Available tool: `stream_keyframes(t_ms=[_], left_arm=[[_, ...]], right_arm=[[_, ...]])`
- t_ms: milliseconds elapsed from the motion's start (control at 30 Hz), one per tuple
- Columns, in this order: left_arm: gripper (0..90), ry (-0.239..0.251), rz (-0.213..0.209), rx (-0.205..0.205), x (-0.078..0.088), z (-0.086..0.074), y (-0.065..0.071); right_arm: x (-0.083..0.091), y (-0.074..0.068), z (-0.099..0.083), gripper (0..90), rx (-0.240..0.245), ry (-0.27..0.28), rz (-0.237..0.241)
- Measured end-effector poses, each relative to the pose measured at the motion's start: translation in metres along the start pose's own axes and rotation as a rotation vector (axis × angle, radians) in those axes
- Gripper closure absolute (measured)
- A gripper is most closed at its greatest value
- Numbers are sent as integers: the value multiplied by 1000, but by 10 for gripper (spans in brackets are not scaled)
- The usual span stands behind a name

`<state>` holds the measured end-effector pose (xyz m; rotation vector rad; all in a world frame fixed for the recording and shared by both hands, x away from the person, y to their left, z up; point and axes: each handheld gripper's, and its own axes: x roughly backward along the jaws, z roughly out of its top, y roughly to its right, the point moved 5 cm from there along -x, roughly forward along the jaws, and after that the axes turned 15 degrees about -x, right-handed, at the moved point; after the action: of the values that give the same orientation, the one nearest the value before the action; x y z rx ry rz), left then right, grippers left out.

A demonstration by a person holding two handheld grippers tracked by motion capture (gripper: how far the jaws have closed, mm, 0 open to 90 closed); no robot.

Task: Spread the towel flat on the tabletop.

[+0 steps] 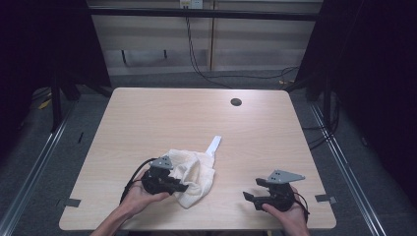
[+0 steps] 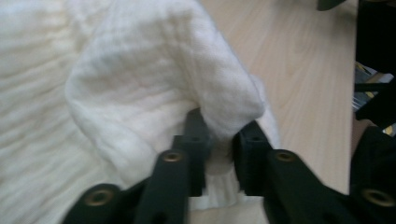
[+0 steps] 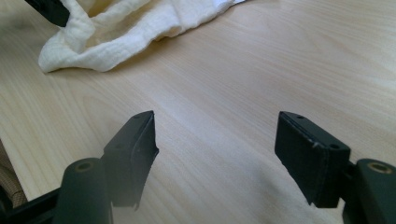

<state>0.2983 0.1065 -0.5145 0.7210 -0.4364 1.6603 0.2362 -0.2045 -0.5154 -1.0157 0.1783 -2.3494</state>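
High view is showing the light wooden table (image 1: 196,118) carrying a crumpled cream cloth (image 1: 196,174) near its front edge, left of centre, with a white tag or strip (image 1: 214,145) sticking out from the cloth's far side toward the middle of the table. A round cable hole (image 1: 236,102) is sitting near the far edge.

Left gripper (image 1: 169,184) is lying at the cloth's left side, its jaws reaching into the fabric. In the left gripper view a fold of the cloth (image 2: 154,84) is bulging over and between the black jaws, which are standing partly apart; whether the pads are actually pressing on the fabric is not something I can tell from here. Right gripper (image 1: 253,192) is resting near the front right corner, well apart from the cloth; in the right gripper view its jaws are standing wide, with bare table between them and the cloth (image 3: 126,28) lying ahead.

To do this step well, I judge the left gripper should be pinching a single edge rather than a bunched fold, while the right gripper is coming in to take the opposite edge before any lifting
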Motion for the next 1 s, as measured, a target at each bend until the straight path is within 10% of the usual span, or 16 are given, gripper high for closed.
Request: stream_keyframes(t_ms=[167,433,700,1000], left_arm=[[435,3,27,8,9,4,2],[378,102,158,8,52,10,4],[702,120,12,-86,35,30,29],[673,10,-35,-119,-11,28,21]], right_arm=[[0,0,-1,293,-4,-2,0],[-1,-1,-1,293,6,-3,8],[-3,-2,0,293,6,-11,8],[-2,-2,-1,293,6,-9,11]])
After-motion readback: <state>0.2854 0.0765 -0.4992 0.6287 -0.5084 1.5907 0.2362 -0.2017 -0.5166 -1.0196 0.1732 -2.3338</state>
